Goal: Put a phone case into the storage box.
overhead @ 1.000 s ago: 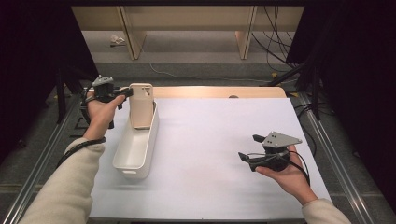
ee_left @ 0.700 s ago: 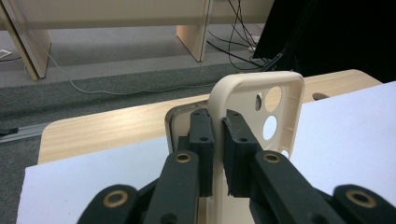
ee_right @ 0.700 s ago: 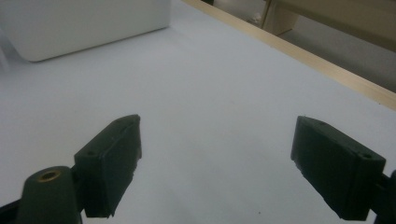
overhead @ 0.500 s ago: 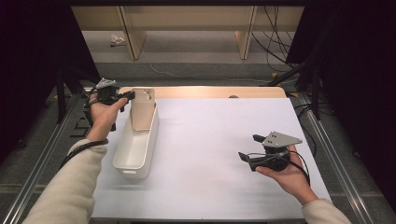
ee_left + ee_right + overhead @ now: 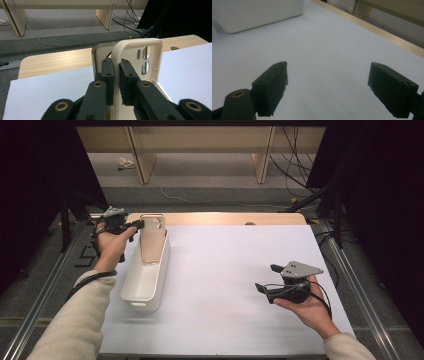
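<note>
From above, the left gripper (image 5: 137, 224) holds a cream phone case (image 5: 152, 240) upright in the far end of a white plastic bin (image 5: 145, 287) by the table's left edge. Its own camera adds a phone (image 5: 98, 53) behind the clamped case rim. The right gripper (image 5: 267, 279) gapes, empty.
</note>
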Demonstrator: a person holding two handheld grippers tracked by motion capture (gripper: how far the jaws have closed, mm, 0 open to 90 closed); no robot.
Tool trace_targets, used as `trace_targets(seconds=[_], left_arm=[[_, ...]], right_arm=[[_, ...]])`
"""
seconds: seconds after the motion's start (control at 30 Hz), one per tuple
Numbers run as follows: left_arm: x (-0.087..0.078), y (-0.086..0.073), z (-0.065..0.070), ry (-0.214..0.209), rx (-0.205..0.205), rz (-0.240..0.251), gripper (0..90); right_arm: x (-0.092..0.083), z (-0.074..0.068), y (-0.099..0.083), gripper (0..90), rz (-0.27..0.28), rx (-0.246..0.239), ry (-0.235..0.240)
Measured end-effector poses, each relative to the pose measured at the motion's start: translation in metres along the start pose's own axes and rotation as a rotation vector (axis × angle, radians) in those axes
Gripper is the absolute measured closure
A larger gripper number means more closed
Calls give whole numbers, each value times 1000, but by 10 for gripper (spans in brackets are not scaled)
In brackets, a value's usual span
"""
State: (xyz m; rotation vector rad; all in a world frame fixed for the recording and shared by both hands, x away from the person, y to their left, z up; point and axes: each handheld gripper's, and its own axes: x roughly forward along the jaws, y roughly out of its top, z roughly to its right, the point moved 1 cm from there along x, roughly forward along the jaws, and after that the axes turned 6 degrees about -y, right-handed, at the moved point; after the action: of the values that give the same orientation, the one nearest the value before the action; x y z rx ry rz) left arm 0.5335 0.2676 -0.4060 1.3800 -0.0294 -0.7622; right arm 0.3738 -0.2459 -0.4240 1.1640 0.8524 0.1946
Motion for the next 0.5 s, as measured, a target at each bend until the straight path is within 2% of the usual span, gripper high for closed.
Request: trace_targets(seconds=[0.5], left_arm=[[3, -4, -3, 21, -11, -7, 818]], right_arm=[[1, 0, 0, 171, 2, 1, 3]])
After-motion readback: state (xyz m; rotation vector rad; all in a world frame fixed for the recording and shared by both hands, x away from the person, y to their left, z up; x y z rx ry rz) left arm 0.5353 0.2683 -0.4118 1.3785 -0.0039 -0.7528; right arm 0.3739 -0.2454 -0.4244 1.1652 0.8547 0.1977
